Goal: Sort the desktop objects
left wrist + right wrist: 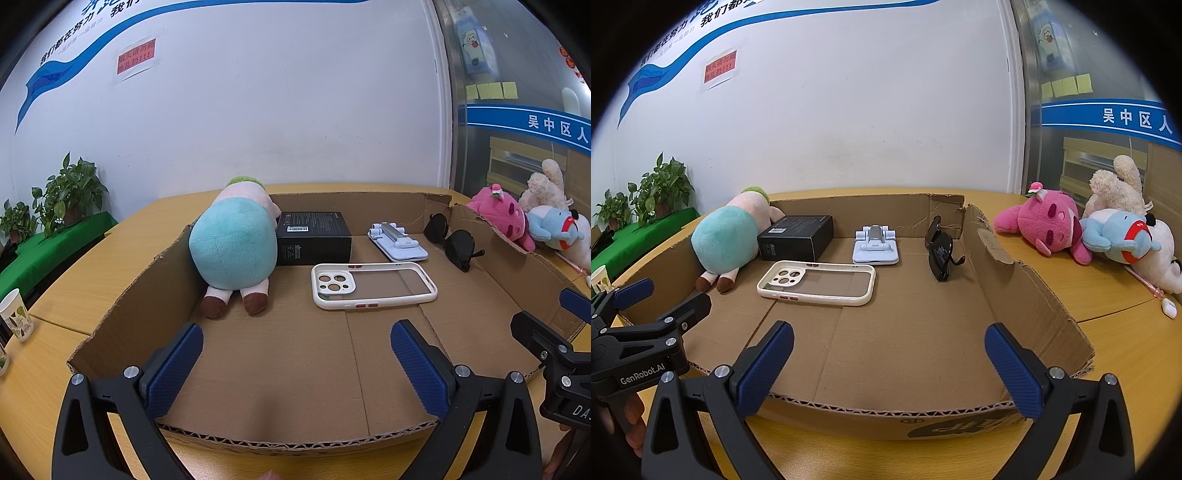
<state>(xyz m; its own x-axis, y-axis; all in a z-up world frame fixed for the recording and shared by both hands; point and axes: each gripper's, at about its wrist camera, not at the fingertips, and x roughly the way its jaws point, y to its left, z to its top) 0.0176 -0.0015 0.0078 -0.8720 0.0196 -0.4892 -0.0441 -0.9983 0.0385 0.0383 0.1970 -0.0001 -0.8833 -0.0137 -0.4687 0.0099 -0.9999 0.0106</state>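
Observation:
A shallow cardboard tray (pixel 122 306) (pixel 1034 295) lies on the wooden table. In it are a teal and pink plush toy (pixel 234 247) (pixel 726 238), a black box (pixel 314 236) (pixel 796 238), a white phone case (pixel 373 286) (pixel 816 282), a pale blue phone stand (pixel 397 242) (pixel 874 245) and black sunglasses (pixel 452 242) (pixel 940 251). My left gripper (pixel 297 360) is open and empty above the tray's near edge. My right gripper (pixel 888 363) is open and empty, also at the near edge. The left gripper also shows in the right wrist view (pixel 663 301).
Several plush toys lie on the table right of the tray: a pink one (pixel 1043 223), a blue one (pixel 1117 236) and a cream one (pixel 1119 192). A paper cup (pixel 14 314) stands at the left. Potted plants (pixel 70 192) sit on a green surface beyond.

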